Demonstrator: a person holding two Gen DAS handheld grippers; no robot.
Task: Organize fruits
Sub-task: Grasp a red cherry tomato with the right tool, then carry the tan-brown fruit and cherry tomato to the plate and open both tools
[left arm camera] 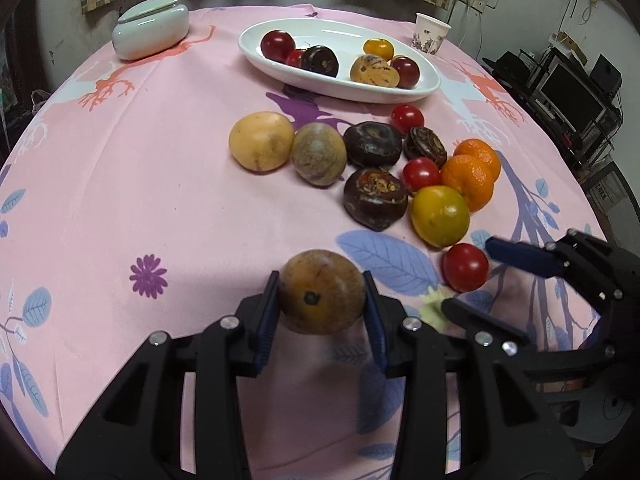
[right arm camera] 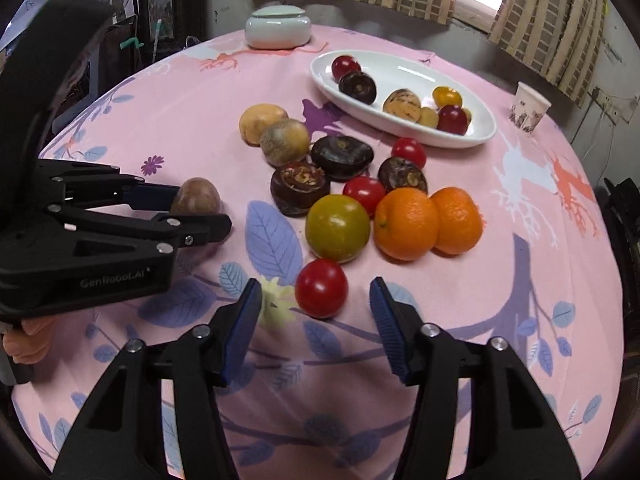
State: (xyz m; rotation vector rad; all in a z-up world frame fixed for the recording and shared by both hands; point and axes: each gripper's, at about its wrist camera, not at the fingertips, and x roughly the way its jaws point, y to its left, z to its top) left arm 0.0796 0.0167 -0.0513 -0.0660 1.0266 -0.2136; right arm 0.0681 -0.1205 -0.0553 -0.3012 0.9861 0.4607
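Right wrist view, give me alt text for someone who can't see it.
The open right gripper faces a red cherry tomato on a pink tablecloth, while the left gripper grips a brown passion fruit. Beyond lie loose fruits and a white oval plate holding more.

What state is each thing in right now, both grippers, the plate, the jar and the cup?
left gripper: shut on a brown passion fruit
right gripper: open, a red tomato just ahead of its fingertips
white plate: holding several fruits
lidded jar: lid on
paper cup: upright

Red tomato [right arm camera: 321,288] between spread fingers of right gripper [right arm camera: 316,304], untouched.
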